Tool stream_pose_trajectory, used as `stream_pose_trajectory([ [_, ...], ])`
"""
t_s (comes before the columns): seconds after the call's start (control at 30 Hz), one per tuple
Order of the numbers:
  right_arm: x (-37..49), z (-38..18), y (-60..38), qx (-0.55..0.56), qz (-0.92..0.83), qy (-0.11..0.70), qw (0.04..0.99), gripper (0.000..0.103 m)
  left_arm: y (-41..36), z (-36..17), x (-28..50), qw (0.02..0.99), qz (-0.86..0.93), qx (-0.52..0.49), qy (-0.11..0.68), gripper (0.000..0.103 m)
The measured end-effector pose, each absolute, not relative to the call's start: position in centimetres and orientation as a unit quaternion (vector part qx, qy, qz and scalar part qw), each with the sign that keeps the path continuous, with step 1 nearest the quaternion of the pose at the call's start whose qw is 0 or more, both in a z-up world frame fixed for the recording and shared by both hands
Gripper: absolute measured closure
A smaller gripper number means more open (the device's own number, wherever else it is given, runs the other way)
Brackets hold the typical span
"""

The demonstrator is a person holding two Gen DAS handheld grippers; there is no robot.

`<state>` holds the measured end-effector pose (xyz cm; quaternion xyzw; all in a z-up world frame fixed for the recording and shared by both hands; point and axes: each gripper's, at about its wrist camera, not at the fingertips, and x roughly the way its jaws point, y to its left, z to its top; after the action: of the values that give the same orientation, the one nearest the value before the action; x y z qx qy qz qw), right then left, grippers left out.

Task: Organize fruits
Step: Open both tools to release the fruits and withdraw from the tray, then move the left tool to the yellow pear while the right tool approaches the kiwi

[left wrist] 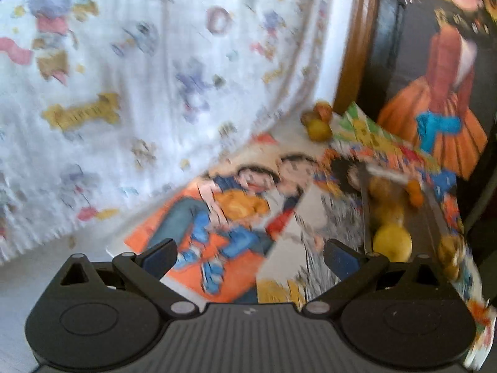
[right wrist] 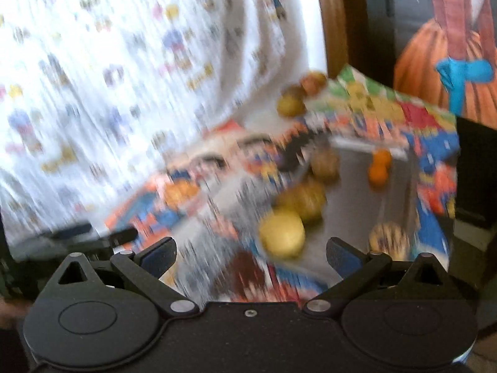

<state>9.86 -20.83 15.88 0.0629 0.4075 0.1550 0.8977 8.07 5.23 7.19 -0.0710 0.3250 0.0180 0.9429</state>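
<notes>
**Fruit in a lined box, both sets of fingers spread and empty**

The fruit sits mostly inside a box (right wrist: pixel 435 168) wrapped in bright cartoon-print paper. In the right wrist view a yellow fruit (right wrist: pixel 282 233) lies nearest, just ahead of the right gripper (right wrist: pixel 251 258) and slightly right of its centre line, apart from both fingers. Behind it are brownish-yellow fruits (right wrist: pixel 306 200) (blur makes their kind hard to tell), and two small orange fruits (right wrist: pixel 379 168) lie toward the box's far wall. A striped round one (right wrist: pixel 388 237) sits just beyond the right-hand finger (right wrist: pixel 343 256).

A second small cluster of fruit (right wrist: pixel 298 94) lies outside the box, at its far corner on the surface.

From the left wrist view the box is off to the right; the same yellow fruit (left wrist: pixel 392 244) shows just beyond the right-hand finger of the left gripper (left wrist: pixel 251 256), outside the gap. Between those fingers only a cartoon-printed sheet (left wrist: pixel 217 214) on the surface is seen.

Both grippers have their fingers wide apart, holding nothing.

Behind everything hangs a white cloth (left wrist: pixel 139 77) with small coloured prints, next to a brown wooden post (left wrist: pixel 357 37) and a dark panel with an orange-dressed figure (left wrist: pixel 441 93). Both views are heavily motion-blurred.
</notes>
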Motion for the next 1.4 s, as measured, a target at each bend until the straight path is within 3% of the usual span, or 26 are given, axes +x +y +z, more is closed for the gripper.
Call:
stream_pose_trajectory([
  [0.33,24.6,25.6,-20.5,0.109,0.204,0.427,0.874,0.001,4.5,12.9,13.4,0.965,0.011,-0.061,0.254,0.0],
  [0.67,42.7,25.0,-19.7,0.042,0.178,0.474,0.862,0.001,-0.8,12.8,26.4,0.968,-0.047,-0.06,0.238,0.0],
  [0.97,55.0,14.9,-21.2,0.073,0.205,0.475,0.853,0.001,-5.4,5.0,37.4,0.961,-0.104,-0.036,0.253,0.0],
  [1.17,60.8,6.8,-21.6,0.126,0.18,0.516,0.828,0.01,-6.7,1.1,42.3,0.959,-0.109,-0.01,0.262,0.0],
  [1.4,64.6,2.2,-20.7,0.154,0.181,0.526,0.817,0.014,-6.9,-1.0,46.9,0.953,-0.12,-0.036,0.274,0.0],
])
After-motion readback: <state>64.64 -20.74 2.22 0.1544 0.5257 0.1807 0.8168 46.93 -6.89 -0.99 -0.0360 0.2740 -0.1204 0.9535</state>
